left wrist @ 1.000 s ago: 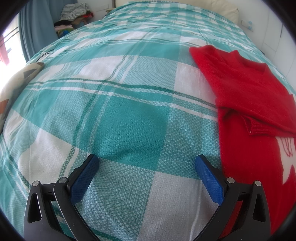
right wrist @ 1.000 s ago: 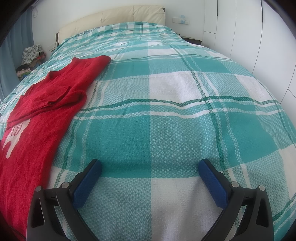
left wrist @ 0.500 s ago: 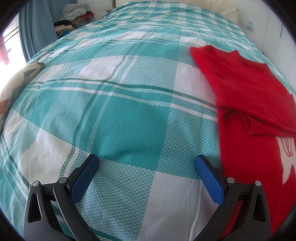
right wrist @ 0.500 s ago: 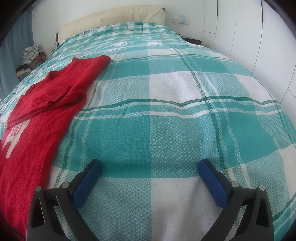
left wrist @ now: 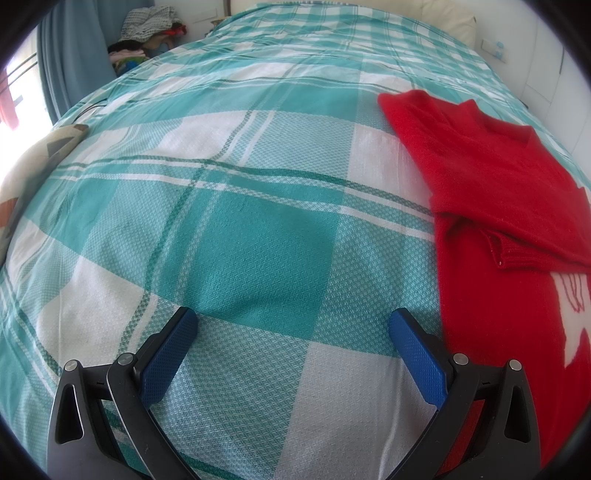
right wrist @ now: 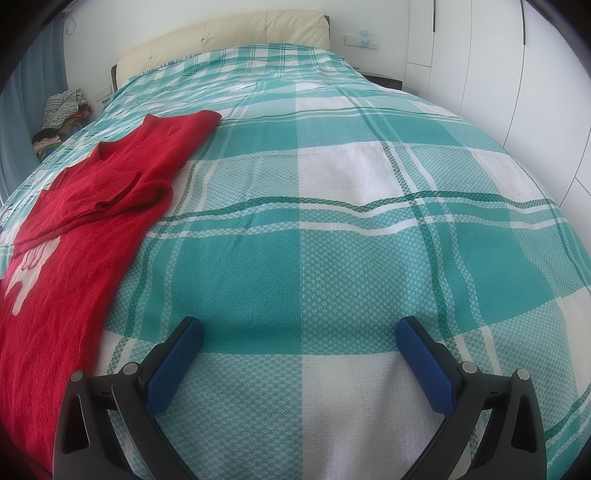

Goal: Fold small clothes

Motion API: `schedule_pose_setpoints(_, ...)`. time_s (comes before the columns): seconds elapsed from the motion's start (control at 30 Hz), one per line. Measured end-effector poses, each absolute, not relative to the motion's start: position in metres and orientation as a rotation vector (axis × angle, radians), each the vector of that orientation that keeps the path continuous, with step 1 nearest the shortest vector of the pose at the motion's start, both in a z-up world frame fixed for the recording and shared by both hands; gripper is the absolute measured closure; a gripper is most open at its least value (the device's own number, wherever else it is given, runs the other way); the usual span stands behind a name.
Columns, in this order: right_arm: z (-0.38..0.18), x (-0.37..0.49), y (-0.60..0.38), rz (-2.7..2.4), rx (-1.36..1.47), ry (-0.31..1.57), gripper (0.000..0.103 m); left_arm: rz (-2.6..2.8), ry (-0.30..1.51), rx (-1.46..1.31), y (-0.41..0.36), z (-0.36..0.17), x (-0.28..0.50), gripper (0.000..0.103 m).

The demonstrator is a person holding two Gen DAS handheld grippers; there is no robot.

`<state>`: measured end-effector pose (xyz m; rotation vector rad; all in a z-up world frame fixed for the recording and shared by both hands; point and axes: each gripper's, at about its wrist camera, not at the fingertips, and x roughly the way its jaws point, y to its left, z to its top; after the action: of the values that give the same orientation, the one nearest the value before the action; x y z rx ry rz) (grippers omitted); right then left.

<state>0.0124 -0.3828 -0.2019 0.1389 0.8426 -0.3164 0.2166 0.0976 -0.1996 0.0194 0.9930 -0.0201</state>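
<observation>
A: The fingers (left wrist: 168, 354) of the left gripper (left wrist: 291, 328) stand wide apart with nothing between them, low over the bedspread (left wrist: 258, 236); the right gripper (right wrist: 299, 336) is the same, its blue pads spread and empty; neither touches any cloth.

B: And the garment?

A: The red sweater (left wrist: 491, 206) lies flat on the bed between the two grippers; in the left view it sits just beside the right-hand finger and runs off the right edge of the frame; in the right view the sweater lies along the left side, apart from the fingers.

B: How much of the folding looks done?

A: Part of it, I'd judge; both sleeves appear turned in across the chest, the ribbed cuff (left wrist: 517, 254) of one resting on the body just above a white motif (right wrist: 26, 273); the hem end nearest the grippers is still laid out at full length, so the lengthwise fold toward the collar seems left to do.

B: Anything beyond it?

A: Bare plaid up to a cream headboard (right wrist: 229, 33); a heap of other clothes (right wrist: 62, 114) on the floor at the far left corner; white wardrobe doors (right wrist: 480, 48) on the right.
</observation>
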Motion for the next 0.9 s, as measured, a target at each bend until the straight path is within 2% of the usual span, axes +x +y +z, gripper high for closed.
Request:
schedule_pose_setpoints(0.7, -0.201, 0.013, -0.382, -0.321, 0.132, 0.841, 0.0, -0.026, 0.986, 0.007, 0.101, -0.197, 0.216, 0.0)
schedule_pose_setpoints(0.8, -0.19, 0.007, -0.38, -0.334, 0.119, 0.822, 0.001, -0.07, 0.96, -0.036, 0.109, -0.18, 0.206, 0.002)
schedule_pose_setpoints(0.9, -0.146, -0.018, -0.375, -0.318, 0.097, 0.731, 0.001, -0.152, 0.894, -0.05, 0.119, -0.143, 0.175, 0.002)
